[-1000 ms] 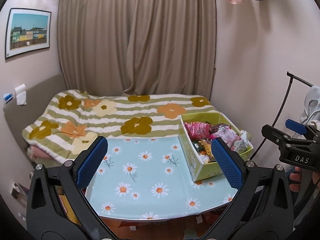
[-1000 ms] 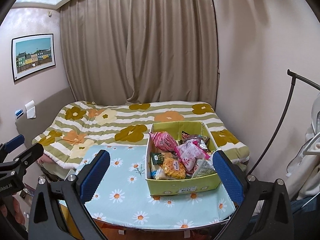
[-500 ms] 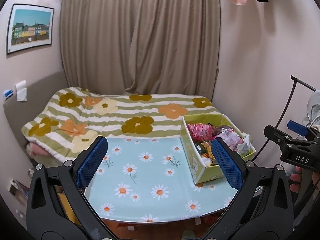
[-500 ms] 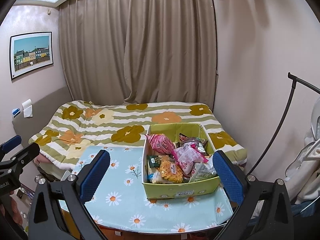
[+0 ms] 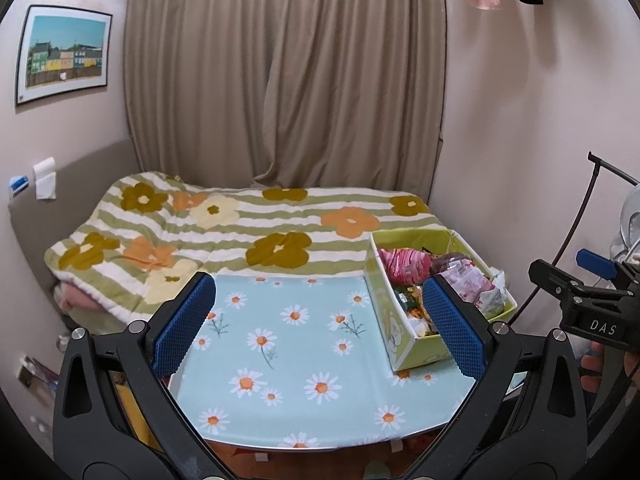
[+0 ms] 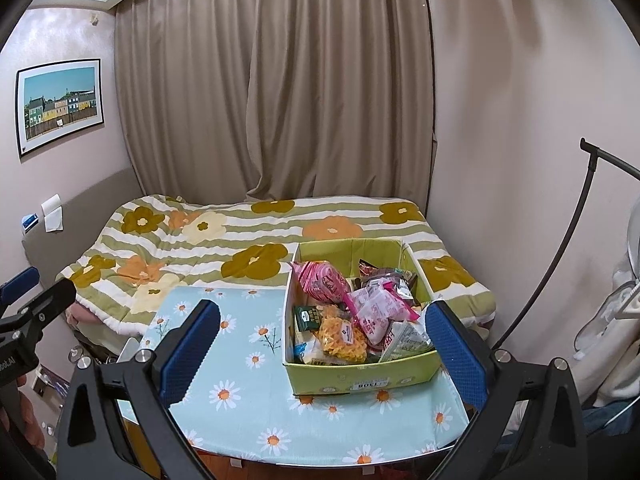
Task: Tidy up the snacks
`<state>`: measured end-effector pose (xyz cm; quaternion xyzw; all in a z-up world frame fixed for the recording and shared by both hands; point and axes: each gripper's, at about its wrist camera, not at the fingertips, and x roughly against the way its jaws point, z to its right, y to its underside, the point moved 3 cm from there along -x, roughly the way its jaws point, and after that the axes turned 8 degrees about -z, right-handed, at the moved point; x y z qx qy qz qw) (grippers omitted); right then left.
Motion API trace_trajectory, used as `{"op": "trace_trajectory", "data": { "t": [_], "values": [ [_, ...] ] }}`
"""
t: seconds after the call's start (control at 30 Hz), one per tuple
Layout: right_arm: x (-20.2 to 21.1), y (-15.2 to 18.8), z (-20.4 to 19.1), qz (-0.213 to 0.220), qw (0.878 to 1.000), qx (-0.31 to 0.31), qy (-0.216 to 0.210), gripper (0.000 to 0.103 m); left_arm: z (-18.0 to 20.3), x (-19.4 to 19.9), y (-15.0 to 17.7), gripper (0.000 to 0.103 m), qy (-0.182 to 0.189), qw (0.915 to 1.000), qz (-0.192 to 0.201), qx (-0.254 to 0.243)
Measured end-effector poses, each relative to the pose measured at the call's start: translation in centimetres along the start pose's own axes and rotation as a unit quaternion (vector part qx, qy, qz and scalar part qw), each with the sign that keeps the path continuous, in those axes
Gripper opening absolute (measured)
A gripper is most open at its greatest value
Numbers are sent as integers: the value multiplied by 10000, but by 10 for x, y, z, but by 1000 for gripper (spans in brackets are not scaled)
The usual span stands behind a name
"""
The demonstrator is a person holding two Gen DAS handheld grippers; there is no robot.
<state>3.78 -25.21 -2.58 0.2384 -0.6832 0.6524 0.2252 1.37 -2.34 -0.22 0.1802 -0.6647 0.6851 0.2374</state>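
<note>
Right wrist view: right hand-held gripper [image 6: 320, 340] spread wide, grasping nothing, well short of the box [image 6: 362, 372]
Left wrist view: left hand-held gripper [image 5: 320, 324] likewise released and empty, facing bare daisy cloth
Desk [image 6: 248, 396]: daisy cloth, box on its right half, near the right edge
Snacks [image 6: 356, 312]: heaped loose in the box; pink bag [image 6: 322, 282] at the far left, yellow pack [image 6: 344, 338] nearest the front wall
Key relation: box lies straight ahead of the right gripper, off to the right of the left one [image 5: 416, 316], so the right looks nearer
Box axis: seems to run away from the right camera
Bed [image 6: 248, 240]: behind the desk, flowered quilt
Curtain [image 6: 280, 100]: farthest back
</note>
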Motion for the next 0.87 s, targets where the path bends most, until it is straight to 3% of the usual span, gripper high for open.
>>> {"op": "trace_trajectory", "data": {
  "t": [0.3,0.67,0.87],
  "values": [
    [2,1,-3,-61,10000,24,57,102,1,0,3,103,13,10000,6,-11],
    [2,1,-3,-66,9999,29,82,102,8,1,6,103,-423,9987,170,-229],
    [-2,3,-3,-134,9999,51,76,102,8,-3,11,103,-425,9985,224,-249]
  ]
}}
